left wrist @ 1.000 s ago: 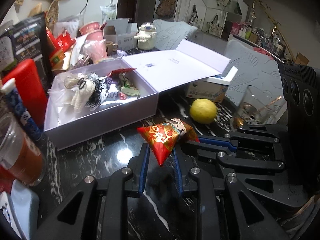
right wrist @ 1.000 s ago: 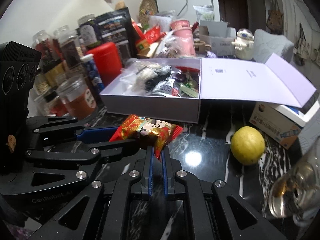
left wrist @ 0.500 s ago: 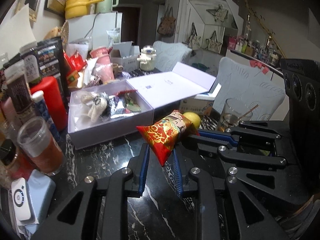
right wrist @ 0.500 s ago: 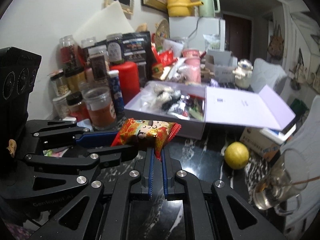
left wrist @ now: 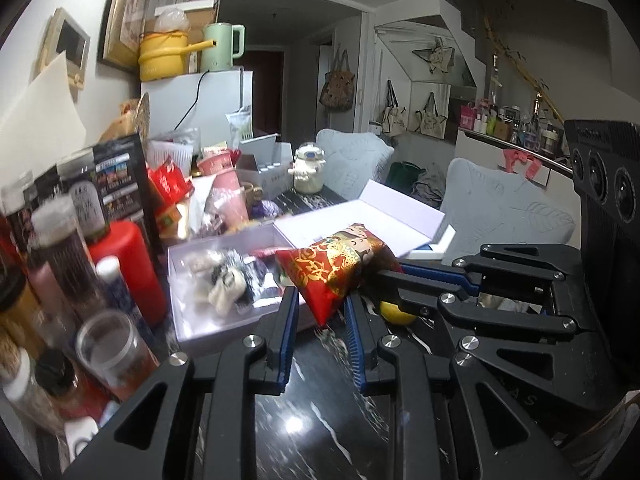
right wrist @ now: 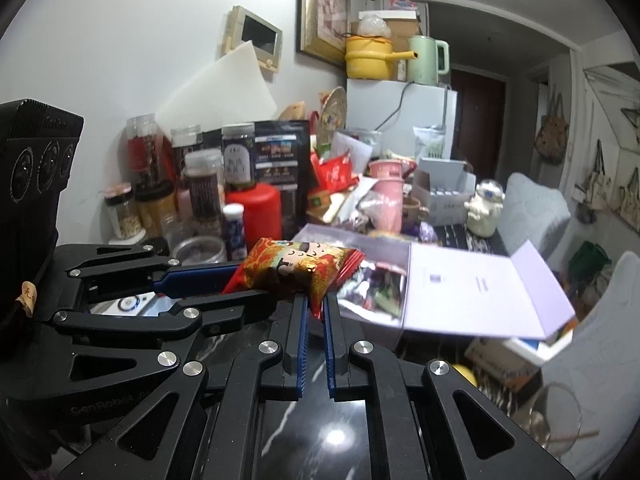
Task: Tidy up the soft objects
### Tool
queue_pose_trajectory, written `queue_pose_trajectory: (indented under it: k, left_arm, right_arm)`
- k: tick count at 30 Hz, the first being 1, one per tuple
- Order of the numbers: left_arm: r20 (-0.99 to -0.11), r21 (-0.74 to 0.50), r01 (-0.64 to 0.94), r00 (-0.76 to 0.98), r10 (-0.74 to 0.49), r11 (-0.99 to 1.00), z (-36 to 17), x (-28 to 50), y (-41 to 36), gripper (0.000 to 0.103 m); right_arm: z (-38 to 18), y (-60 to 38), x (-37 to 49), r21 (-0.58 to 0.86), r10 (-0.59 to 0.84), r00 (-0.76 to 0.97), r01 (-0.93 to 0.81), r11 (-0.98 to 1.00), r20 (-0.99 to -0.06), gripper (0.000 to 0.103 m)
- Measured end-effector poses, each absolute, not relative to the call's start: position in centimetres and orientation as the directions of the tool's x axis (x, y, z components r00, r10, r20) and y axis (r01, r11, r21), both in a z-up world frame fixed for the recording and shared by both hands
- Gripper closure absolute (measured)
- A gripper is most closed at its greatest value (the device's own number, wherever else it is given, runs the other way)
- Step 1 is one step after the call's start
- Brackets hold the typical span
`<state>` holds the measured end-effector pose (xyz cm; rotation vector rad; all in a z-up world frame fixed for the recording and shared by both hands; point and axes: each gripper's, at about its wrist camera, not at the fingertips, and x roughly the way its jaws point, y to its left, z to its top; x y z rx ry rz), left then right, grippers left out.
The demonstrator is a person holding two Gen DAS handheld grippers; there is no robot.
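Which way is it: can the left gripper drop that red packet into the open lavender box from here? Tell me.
Probably yes. The left gripper holds the red packet in the air together with the right gripper, and the lavender box lies open just beyond, nothing between.

lemon (left wrist: 394, 312): mostly hidden behind the right gripper's (left wrist: 384, 270) fingers in the left view; in the right view only a yellow sliver at a finger's edge.
packet (right wrist: 298, 270): its near end is covered by the left gripper (right wrist: 236, 284) in the right view.
box (left wrist: 208, 332): contents blurred, items inside cannot be told apart.
glass (right wrist: 556, 420): cut off by the right view's rim.
jar labels (right wrist: 240, 164): too small to read.
tabletop (left wrist: 320, 412): largely hidden under both grippers.
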<state>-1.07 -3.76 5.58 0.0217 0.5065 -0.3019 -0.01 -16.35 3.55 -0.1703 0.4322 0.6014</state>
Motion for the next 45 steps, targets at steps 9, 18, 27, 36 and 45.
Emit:
queue_pose_trajectory:
  k: [9,18,27,36,45]
  left_arm:
    - [-0.457,-0.063,0.256,0.852,-0.256,0.965,6.3,3.2,-2.1,0.080]
    - [-0.463,-0.099,0.214,0.854,-0.235,0.972,5.6,8.1,-0.1,0.080]
    - [-0.540,-0.160,0.158,0.812,-0.221,0.974,2.5,9.3,2.0,0.080]
    - [-0.633,-0.169,0.124,0.747,-0.204,0.978,0.1,9.1,1.5,0.080]
    - [-0.740,-0.139,0.066,0.656,-0.148,0.988,-3.3,8.9,1.1,0.080]
  right_arm:
    - [4.7,-14.7,4.1,-0.043,0.514,0.739,-0.587,0.808,-0.435,0.095]
    - [5.0,-12.8,8.8,-0.052,0.519,0.738,-0.595,0.802,-0.431,0.096]
    - [2.3,-13.4,11.0,-0.005,0.501,0.703,-0.583,0.813,-0.505,0.096]
    - [0.1,-14.5,10.3,0.054,0.476,0.683,-0.541,0.839,-0.554,0.055]
    - [-3.6,-15.4,9.9,0.123,0.440,0.644,-0.476,0.871,-0.625,0.044]
